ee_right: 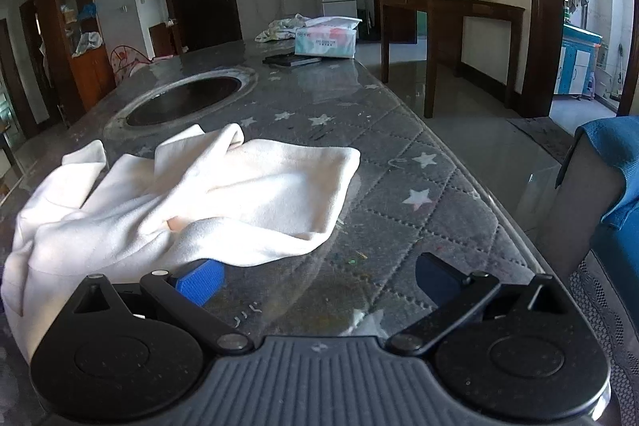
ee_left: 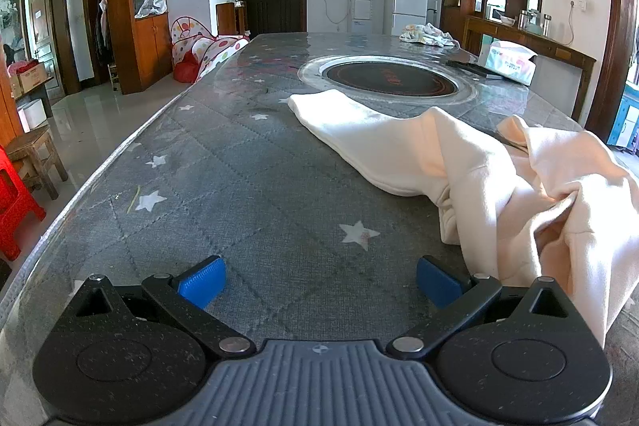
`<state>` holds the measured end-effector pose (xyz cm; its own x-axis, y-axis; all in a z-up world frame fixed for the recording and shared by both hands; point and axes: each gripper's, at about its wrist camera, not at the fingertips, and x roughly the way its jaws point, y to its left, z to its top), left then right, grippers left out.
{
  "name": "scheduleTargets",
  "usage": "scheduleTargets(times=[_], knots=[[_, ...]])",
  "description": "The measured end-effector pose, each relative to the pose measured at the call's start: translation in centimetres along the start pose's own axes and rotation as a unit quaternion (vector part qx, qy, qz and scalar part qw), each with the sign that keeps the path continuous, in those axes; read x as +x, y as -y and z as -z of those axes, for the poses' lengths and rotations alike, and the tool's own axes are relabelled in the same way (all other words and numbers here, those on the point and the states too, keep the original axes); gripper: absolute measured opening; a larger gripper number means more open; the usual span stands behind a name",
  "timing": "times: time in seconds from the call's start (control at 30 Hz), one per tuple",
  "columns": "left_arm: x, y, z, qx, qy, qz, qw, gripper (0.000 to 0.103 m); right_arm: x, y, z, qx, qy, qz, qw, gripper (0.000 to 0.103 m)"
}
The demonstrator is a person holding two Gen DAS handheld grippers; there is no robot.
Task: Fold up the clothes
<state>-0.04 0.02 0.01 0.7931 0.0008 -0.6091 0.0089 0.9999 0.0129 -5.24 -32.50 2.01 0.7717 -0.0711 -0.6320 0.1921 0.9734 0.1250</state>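
A cream garment lies crumpled on the grey star-patterned table, with one part stretched flat toward the round burner. In the left wrist view it lies to the right of my left gripper, which is open and empty just above the table. In the right wrist view the same garment lies rumpled to the left and ahead of my right gripper, which is open and empty; the cloth's near edge lies just over its left blue pad.
A round black burner is set in the table's middle. A tissue pack, a dark flat object and a bundle of cloth sit at the far end. The table's right edge drops to a glossy floor. A blue chair stands at the right.
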Motion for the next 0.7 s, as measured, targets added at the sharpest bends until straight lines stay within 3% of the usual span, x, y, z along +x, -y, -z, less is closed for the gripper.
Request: scheduleTargets(times=[0.7], knots=[[-2.7, 0.6, 0.0, -0.017, -0.045, -0.006, 0.9988, 0.103, -2.3, -1.7, 0.4, -0.018, 0.006, -0.028, 0.999, 0.103]])
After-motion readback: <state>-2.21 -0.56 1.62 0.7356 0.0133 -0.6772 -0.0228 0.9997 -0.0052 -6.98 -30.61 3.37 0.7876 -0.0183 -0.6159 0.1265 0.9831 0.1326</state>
